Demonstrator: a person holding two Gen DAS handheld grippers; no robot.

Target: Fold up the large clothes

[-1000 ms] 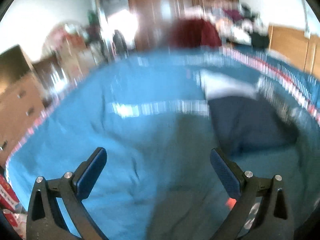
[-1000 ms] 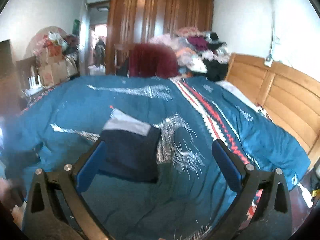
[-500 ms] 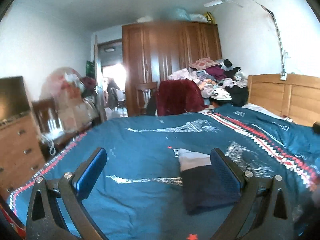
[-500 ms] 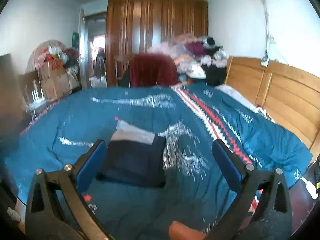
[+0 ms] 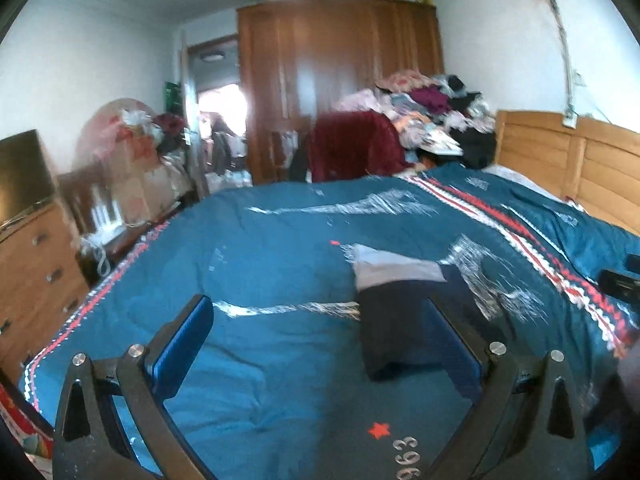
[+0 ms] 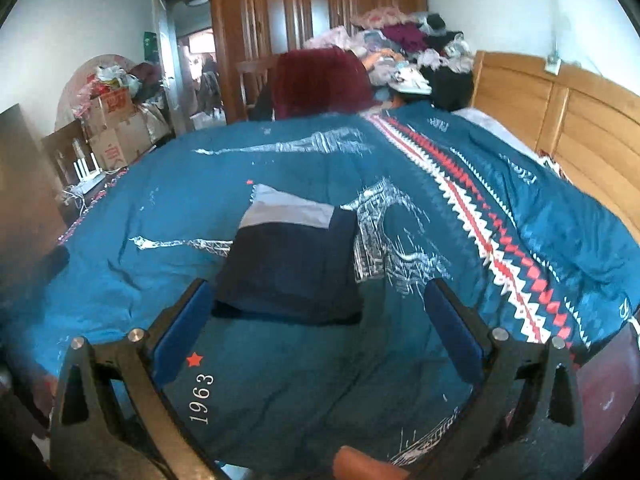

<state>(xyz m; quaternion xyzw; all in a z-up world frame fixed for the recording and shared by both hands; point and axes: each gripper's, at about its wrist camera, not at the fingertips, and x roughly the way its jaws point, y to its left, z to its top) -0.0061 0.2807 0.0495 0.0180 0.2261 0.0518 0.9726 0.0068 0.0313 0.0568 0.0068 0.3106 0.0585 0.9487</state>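
Bedroom: wooden wardrobe stood at the far wall, with a heap of clothes beside a wooden headboard.
Bed surface: teal quilt with white tower prints, a red-and-white zigzag band and "1963" near the close edge covered the bed.
Folded garment: dark navy garment with a pale grey band at its far end lay flat and folded on the quilt, near the middle.
Left gripper: held level above the near edge of the quilt, pointed across the bed; blue-padded fingers spread wide, holding nothing; the garment lay ahead toward its right finger.
Right gripper: tilted slightly down over the quilt, fingers wide apart and empty; the garment lay just ahead between them.
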